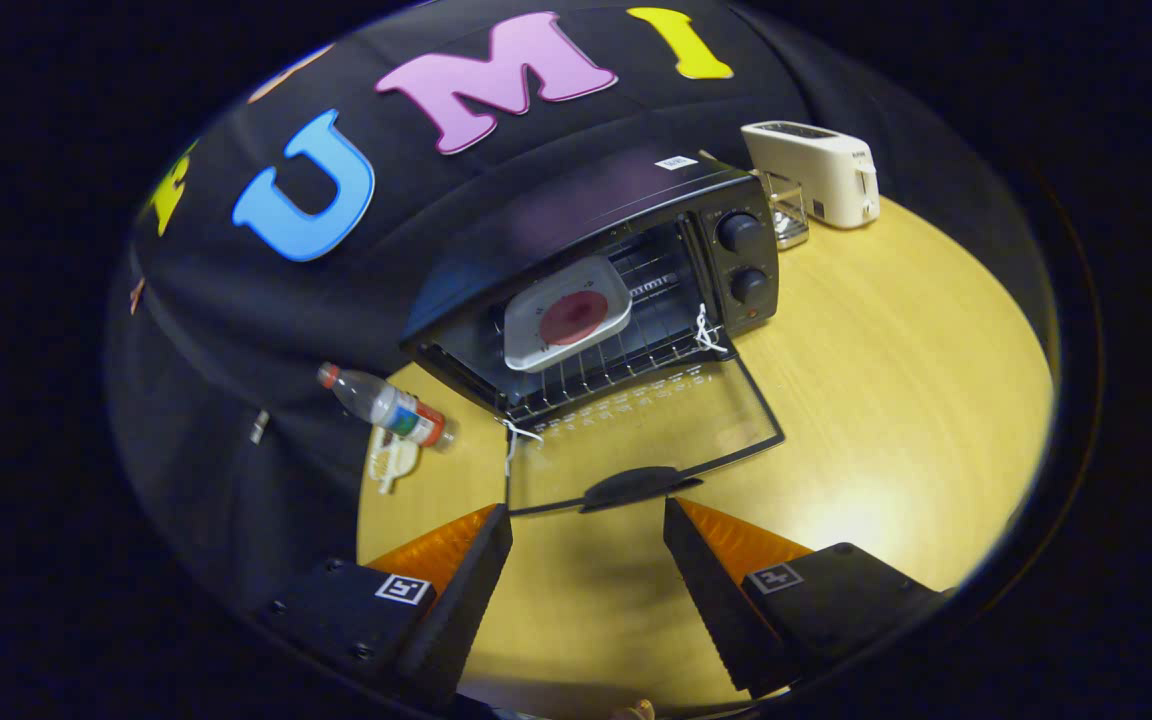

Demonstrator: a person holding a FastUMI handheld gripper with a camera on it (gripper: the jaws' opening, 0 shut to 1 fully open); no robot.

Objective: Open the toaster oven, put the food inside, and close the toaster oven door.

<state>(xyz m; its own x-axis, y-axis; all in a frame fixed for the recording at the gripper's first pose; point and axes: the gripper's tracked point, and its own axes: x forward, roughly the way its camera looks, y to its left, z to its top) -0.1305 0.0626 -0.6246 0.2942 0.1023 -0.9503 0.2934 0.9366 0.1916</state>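
On the yellow wooden table (886, 400) the black toaster oven (596, 270) sits open, its glass door (636, 430) dropped flat toward the gripper. Inside on the wire rack (626, 350) is a white tray (568, 313) with a round reddish piece of food (573, 317), tilted a bit in the view. Two knobs (744, 258) on the oven's right panel, stacked one above the other. White string ties at both door hinges.

Gripper (586, 520) hovers just short of the door handle (636, 485), fingers spread wide, nothing between them, only bare tabletop. Fingertips flank the handle on either side but sit apart from it, no contact. Whole view is rolled, so oven and table look slanted. Fiducial marker squares on both finger mounts.

Hard to tell: what the food actually is, just a flat dark-red disc. Back of the oven cavity is dark. A small bit of something pale shows at the very bottom below the fingers, possibly a fingertip of the person, cannot tell.

Left of the oven a plastic bottle (386, 405) lies on its side with a red cap, near the table edge, with a small pale object (391, 462) just beside it, unclear what. Behind the oven on the right a white pop-up toaster (816, 172) and a clear glass container (786, 210) between it and the oven. Black cloth wall behind everything.
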